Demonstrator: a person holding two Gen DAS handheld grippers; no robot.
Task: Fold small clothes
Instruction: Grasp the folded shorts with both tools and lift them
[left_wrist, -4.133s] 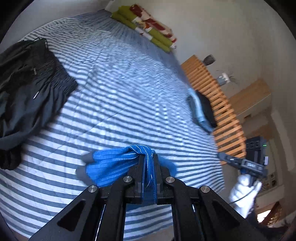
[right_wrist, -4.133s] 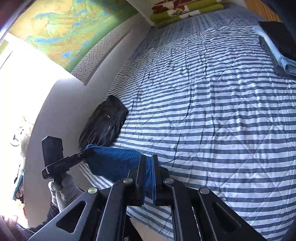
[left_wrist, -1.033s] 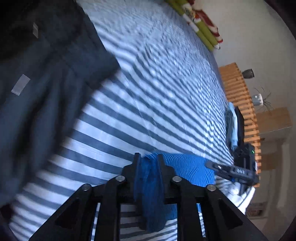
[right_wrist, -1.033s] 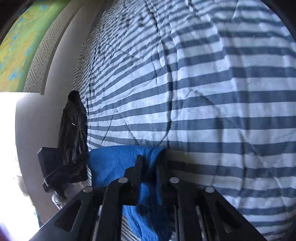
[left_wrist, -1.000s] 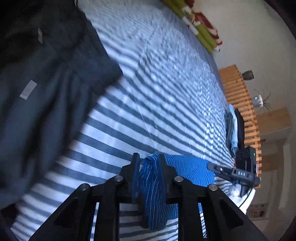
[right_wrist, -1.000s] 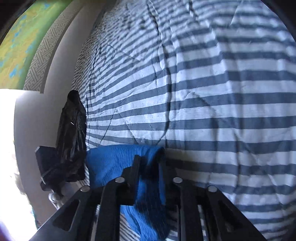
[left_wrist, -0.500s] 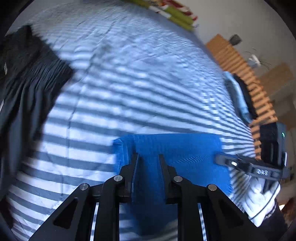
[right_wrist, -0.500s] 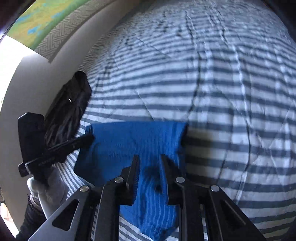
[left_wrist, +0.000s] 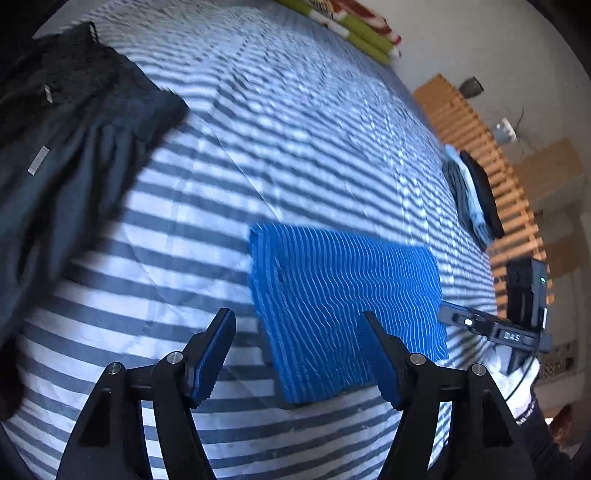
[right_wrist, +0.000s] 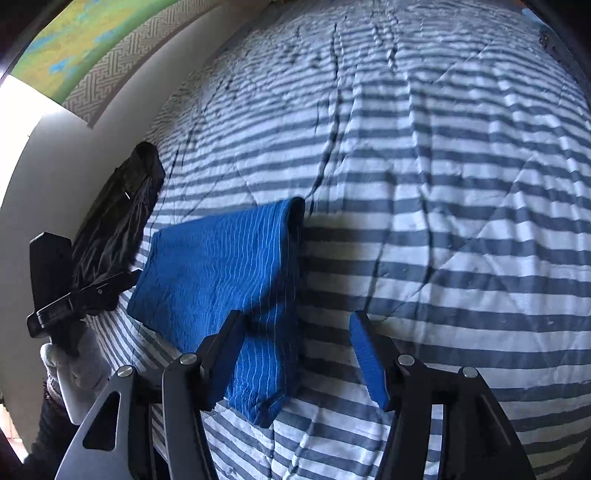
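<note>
In the left wrist view the left gripper (left_wrist: 299, 354) has just been opening and its jaws stand wide apart with nothing pinched; the blue cloth (left_wrist: 343, 295) lies flat on the striped bed (left_wrist: 258, 147) as a folded rectangle, its near left corner reaching in between the blue pads without being pressed. A dark garment (left_wrist: 74, 147) lies at the upper left, well apart from the blue one, a small stack of folded clothes (left_wrist: 472, 199) sits near the bed's far right edge, and the right gripper (left_wrist: 491, 325) shows beside the cloth's right edge. In the right wrist view the right gripper (right_wrist: 295, 354) has likewise just been opening and grips nothing; the cloth's (right_wrist: 221, 280) near corner hangs down by the left pad, touching or almost touching it, and its far right corner stands up in a small hump instead of lying flat. The left gripper (right_wrist: 92, 291) sits at the cloth's left edge. The likely trouble: if either gripper draws away while a pad still catches the fabric, the corner could be dragged and the fold pulled open; the raised corner may also spring loose, leaving the edges uneven for the next fold
</note>
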